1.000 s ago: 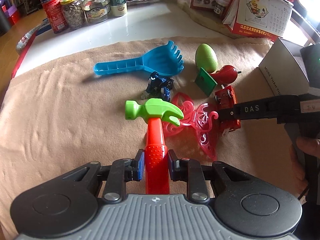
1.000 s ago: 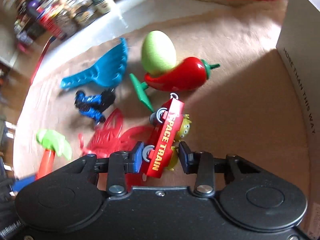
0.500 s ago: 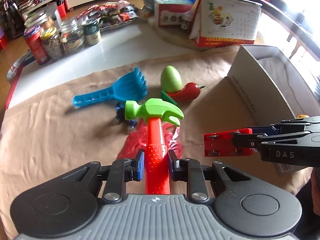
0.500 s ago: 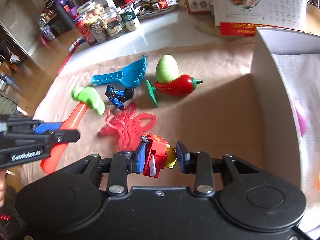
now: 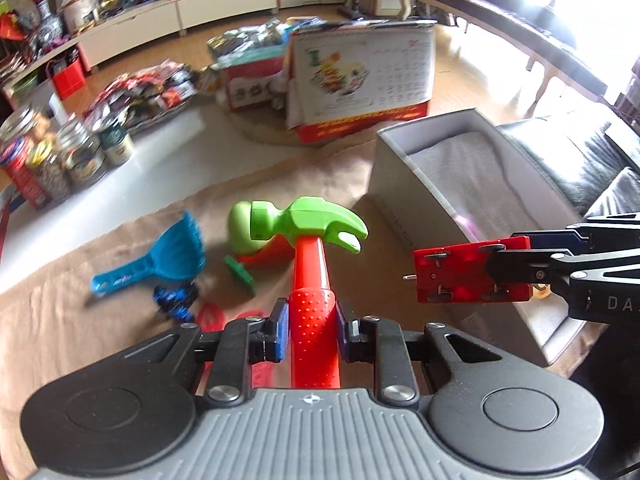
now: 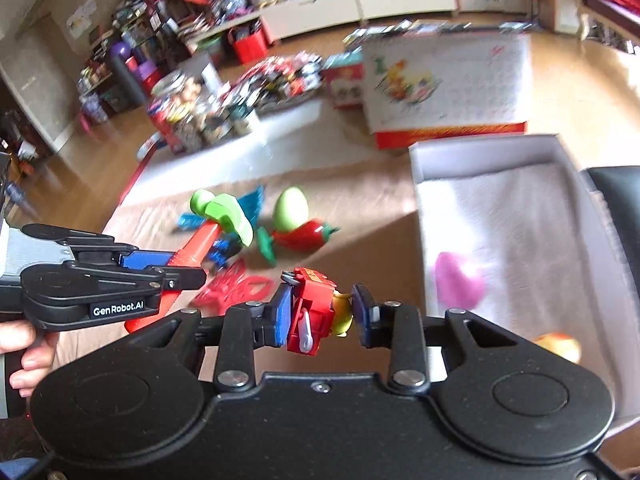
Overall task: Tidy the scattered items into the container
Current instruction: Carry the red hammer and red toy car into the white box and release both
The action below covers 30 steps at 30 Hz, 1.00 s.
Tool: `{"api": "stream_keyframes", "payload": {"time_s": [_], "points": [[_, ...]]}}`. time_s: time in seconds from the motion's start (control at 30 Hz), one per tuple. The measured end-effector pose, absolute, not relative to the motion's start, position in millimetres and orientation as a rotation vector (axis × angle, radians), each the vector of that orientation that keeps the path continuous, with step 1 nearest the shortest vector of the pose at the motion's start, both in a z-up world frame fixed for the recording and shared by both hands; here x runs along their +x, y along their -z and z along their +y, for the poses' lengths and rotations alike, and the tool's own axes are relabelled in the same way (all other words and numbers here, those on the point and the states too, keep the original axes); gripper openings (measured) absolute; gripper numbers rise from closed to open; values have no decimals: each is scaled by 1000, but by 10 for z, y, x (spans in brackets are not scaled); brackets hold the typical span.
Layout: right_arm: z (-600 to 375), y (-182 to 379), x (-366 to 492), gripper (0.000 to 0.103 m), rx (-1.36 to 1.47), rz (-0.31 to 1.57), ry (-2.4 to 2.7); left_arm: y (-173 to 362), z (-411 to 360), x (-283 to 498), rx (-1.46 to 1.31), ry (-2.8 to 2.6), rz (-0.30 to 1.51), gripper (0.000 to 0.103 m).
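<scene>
since the earlier frame both grippers have risen off the cloth, each carrying its toy, and the white box now fills more of both views. the left gripper (image 5: 311, 330) is pinching the red handle of the toy hammer (image 5: 308, 232), its blue pads pressing on either side of the dotted grip; the green head is pointing away from the camera, above the scattered toys. the right gripper (image 6: 320, 312) is clamping the red toy train (image 6: 314, 312) between its pads, with a yellow-green figure on the train's right side against the right pad; in the left wrist view the train (image 5: 468, 274) is showing its underside and wheels, hanging in front of the near wall of the box (image 5: 404, 184). the box is sitting on the right part of the tan cloth (image 5: 80, 340), lined with a pale towel; a pink heart-shaped piece (image 6: 456, 280) and a yellow-red fruit (image 6: 560, 346) are lying inside. remaining on the cloth: a blue rake scoop (image 5: 160, 258), a small blue robot figure (image 5: 176, 298), a red butterfly cutout (image 6: 236, 290), a green egg (image 6: 290, 208) touching a red chili pepper (image 6: 306, 234), and a green square stand (image 5: 240, 274) just beside them. a person's hand (image 6: 24, 346) is gripping the left tool's handle.
</scene>
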State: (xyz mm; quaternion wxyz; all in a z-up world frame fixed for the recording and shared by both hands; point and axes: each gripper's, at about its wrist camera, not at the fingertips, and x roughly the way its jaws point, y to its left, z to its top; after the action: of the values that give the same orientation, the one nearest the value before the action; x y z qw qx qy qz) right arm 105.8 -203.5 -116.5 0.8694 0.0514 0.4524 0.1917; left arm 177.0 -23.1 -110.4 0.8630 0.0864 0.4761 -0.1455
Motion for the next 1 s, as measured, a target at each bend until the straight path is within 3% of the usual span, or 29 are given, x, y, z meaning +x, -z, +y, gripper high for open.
{"api": "stream_keyframes", "payload": {"time_s": [0.43, 1.0], "points": [[-2969, 1066, 1406, 35, 191, 913, -161, 907, -1592, 2148, 225, 448, 958, 24], [-3382, 1468, 1695, 35, 202, 989, -34, 1516, -2260, 2739, 191, 395, 1056, 24]]}}
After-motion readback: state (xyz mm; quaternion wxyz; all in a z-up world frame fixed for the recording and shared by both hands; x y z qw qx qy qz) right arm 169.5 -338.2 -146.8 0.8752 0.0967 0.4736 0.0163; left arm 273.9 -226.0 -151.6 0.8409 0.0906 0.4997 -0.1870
